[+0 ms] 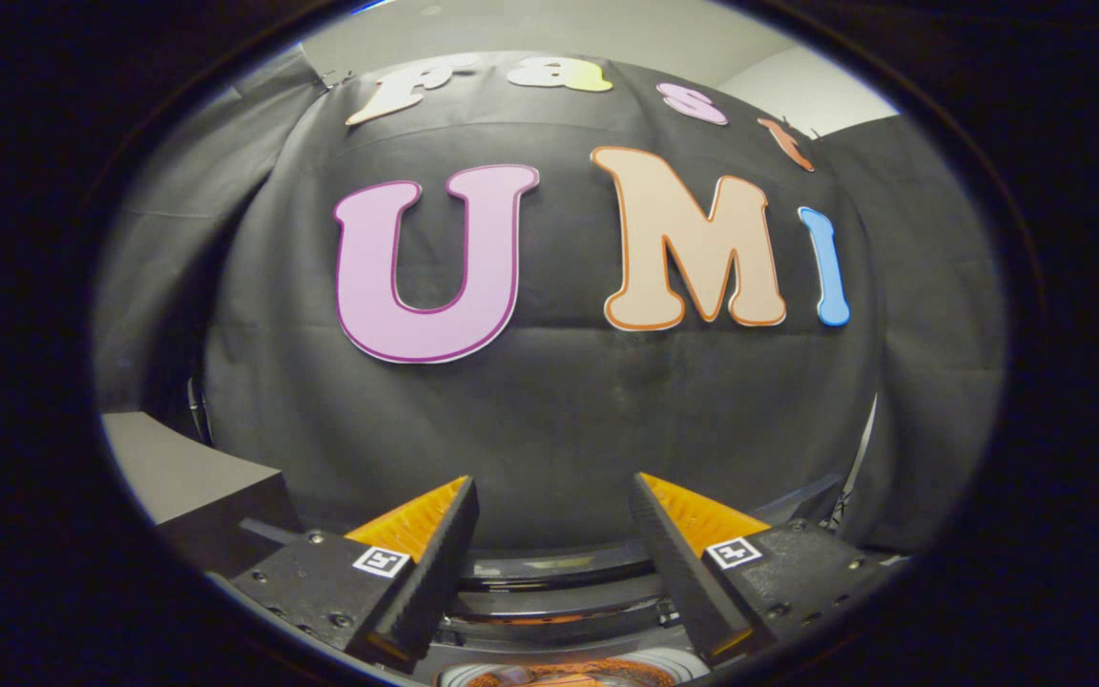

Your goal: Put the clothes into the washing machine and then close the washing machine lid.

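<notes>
My gripper [554, 496] is open, its two fingers spread wide with nothing between them, and it faces the black cloth wall. Below and between the fingers lies the dark curved top of the washing machine [549, 572]. Further down, under the fingers, a round pale rim [673, 660] shows with something orange [559, 676] inside it, too cut off to name for certain.
The black cloth wall [549, 410] hangs close ahead, beyond the machine. A grey ledge or table corner [177, 468] stands left of the fingers. A thin pale pole [864, 448] runs up beside the cloth on the right.
</notes>
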### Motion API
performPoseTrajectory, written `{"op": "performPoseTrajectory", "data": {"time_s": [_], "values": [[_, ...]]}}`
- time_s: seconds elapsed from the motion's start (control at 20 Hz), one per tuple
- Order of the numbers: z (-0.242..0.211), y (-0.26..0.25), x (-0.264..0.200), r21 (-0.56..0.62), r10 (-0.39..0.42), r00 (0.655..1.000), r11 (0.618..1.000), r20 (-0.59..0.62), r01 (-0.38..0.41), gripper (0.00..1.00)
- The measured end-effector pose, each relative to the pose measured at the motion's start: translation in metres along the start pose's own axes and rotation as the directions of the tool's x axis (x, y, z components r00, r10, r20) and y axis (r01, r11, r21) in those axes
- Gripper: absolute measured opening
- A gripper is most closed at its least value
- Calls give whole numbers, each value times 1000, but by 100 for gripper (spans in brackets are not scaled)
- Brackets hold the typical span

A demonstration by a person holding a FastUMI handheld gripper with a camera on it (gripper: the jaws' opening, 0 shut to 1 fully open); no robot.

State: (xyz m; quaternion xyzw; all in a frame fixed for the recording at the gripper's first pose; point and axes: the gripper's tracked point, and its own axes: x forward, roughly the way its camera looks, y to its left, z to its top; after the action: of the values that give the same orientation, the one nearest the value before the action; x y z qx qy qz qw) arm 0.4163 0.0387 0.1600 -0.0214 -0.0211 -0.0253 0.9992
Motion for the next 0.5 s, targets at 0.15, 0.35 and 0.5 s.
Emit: {"op": "performPoseTrajectory", "data": {"time_s": [0.15, 0.35, 0.5], "values": [[-1, -1, -9, -3, -5, 1000, 1000, -1, 5, 98], [-4, -2, -19, -3, 16, 1000, 1000, 0, -16, 98], [-6, -4, -28, 1, 39, 999, 999, 12, -39, 98]]}}
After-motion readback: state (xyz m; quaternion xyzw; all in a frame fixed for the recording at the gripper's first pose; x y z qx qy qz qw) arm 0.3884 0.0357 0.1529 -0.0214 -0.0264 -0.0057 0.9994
